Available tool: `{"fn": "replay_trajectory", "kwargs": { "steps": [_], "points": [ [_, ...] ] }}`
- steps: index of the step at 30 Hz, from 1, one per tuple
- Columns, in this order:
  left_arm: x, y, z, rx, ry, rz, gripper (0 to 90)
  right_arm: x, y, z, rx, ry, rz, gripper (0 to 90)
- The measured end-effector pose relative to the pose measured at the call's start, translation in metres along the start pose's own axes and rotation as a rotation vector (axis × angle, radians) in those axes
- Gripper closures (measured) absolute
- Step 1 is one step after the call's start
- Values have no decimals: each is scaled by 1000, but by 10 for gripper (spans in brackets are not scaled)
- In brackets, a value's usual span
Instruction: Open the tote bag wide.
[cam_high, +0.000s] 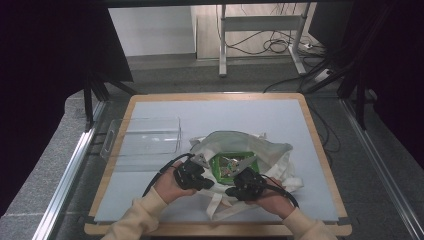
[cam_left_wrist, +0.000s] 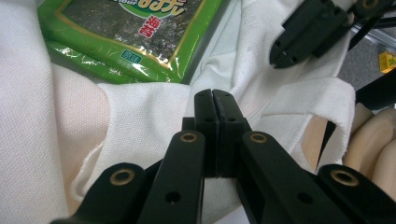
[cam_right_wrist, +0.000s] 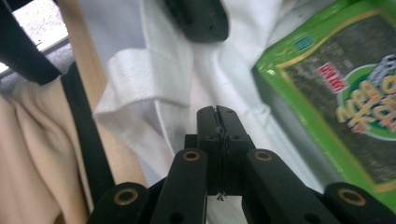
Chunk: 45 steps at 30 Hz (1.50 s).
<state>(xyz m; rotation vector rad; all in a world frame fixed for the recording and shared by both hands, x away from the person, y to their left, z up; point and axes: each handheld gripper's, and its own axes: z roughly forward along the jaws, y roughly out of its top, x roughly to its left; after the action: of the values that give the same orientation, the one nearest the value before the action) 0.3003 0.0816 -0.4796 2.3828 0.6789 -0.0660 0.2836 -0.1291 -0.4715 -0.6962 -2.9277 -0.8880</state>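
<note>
The white bag (cam_high: 252, 152) lay at lower centre of the counter (cam_high: 300, 125), with a green packet (cam_high: 231, 165) inside its mouth. The left tongs (cam_left_wrist: 215, 100) and right tongs (cam_right_wrist: 216, 114) were both fully closed over the bag's cloth; whether either pinched it I could not tell. A clear tray (cam_high: 145, 135) sat left.

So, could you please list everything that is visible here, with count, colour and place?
white cloth tote bag: one, white, near middle of the table, mouth open
green seaweed snack packet: at least one, green, inside the bag
clear plastic tray: one, transparent, left of the bag
grey table mat: one, pale grey, on the wooden table top
left hand-held gripper: one, black, shut at the bag's rim
right hand-held gripper: one, black, shut at the bag's rim
</note>
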Motion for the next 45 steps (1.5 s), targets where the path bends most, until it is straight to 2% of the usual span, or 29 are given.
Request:
{"fn": "replay_trajectory", "kwargs": {
  "steps": [7, 14, 20, 22, 23, 25, 28, 30, 34, 37, 41, 45],
  "points": [
    [0, 0, 0, 9, -1, 9, 894, 6, -7, 5, 30, 14, -3, 888],
    [-1, 0, 1, 34, -5, 36, 894, 10, -16, 11, 26, 11, 18, 889],
    [0, 0, 1, 31, -3, 32, 893, 10, -19, 10, 6, 10, 31, 888],
    [-1, -1, 1, 20, 3, 18, 892, 10, -18, 8, 0, 4, 25, 887],
    [0, -2, 0, 8, 5, 1, 891, 10, -18, 5, -7, -10, 23, 886],
    [2, -4, -1, 7, 4, -3, 891, 4, -19, -6, -37, -44, 26, 886],
    [3, -6, -2, 6, 1, -8, 892, -10, -27, -30, -73, -95, 74, 887],
    [3, -6, -2, 6, 3, -8, 892, -20, -35, -41, -68, -137, 100, 886],
    [2, -5, -1, 7, 6, -9, 892, -36, -49, -52, -37, -185, 146, 886],
    [3, -5, -1, 9, 3, -8, 892, -42, -57, -53, -20, -182, 172, 886],
    [3, -5, 0, 10, 3, -5, 894, -40, -61, -50, 19, -190, 171, 887],
    [2, -6, 0, 9, -1, -9, 894, -37, -66, -49, 32, -192, 183, 888]
  ]
}}
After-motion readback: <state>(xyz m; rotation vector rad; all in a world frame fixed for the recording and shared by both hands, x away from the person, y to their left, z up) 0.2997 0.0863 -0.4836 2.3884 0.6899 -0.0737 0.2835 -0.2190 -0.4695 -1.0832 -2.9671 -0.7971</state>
